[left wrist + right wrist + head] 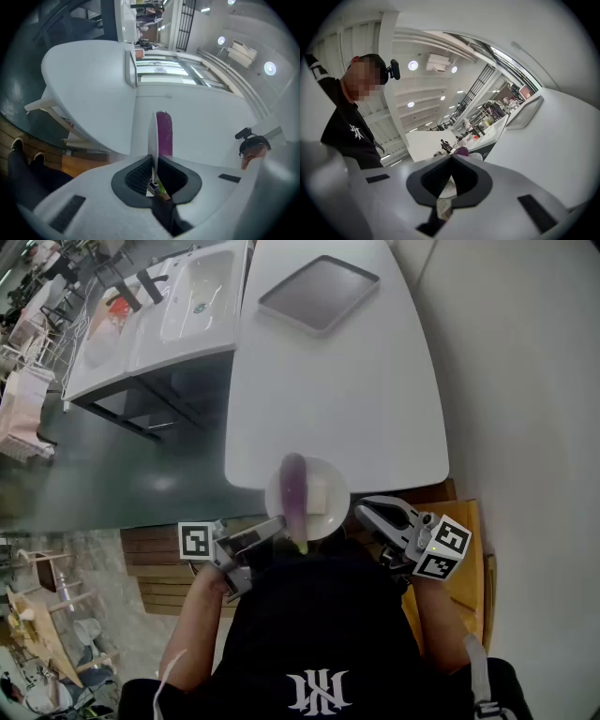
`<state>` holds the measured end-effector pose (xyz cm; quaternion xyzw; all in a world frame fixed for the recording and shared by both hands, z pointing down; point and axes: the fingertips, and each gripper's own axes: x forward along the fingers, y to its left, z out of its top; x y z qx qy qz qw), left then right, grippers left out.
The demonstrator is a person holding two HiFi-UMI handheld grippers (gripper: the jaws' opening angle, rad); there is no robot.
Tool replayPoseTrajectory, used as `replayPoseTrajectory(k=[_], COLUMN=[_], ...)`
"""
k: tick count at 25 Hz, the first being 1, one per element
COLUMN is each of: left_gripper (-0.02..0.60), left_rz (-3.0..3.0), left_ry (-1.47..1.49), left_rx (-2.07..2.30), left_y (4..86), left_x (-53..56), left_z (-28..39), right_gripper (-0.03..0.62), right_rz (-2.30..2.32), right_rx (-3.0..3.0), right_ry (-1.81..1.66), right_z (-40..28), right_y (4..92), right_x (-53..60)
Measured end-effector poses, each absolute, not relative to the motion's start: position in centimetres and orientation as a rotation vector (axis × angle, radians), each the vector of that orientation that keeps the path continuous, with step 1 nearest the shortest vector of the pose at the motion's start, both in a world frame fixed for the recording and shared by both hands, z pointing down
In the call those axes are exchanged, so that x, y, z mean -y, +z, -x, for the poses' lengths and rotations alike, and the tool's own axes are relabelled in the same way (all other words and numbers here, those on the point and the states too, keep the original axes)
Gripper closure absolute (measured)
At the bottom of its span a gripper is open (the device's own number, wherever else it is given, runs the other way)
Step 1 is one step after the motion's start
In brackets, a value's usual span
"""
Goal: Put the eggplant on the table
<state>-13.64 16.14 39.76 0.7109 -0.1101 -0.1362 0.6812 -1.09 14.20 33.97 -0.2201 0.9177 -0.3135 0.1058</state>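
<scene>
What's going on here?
A person holds a claw in each hand. The left claw is shut on the rim of a plate that carries the eggplant, at the near edge of the table. The right claw looks shut on the opposite rim. The eggplant lies on the plate, not yet on the table itself.

Purple eggplant (295, 491) on white plate (274, 495), prob. at table (347, 381) edge

Eggplant (294, 491) on plate (330, 501) at near edge of table (337, 390), tray (319, 293) beyond
</scene>
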Motion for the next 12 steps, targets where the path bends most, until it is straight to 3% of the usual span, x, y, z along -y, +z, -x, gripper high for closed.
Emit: replayPoseTrajectory(k=[12], left_gripper=[0.561], left_rz=[-1.592], left_ry=[-0.282], left_rx=[0.215], left_y=[40.36], left_x=[-15.37], left_z=[13.62], right_gripper=[0.589], right_rz=[0.717], right_rx=[-2.665], right_ry=[-0.908], right_z=[0.71], right_y=[34.04], right_x=[-13.69])
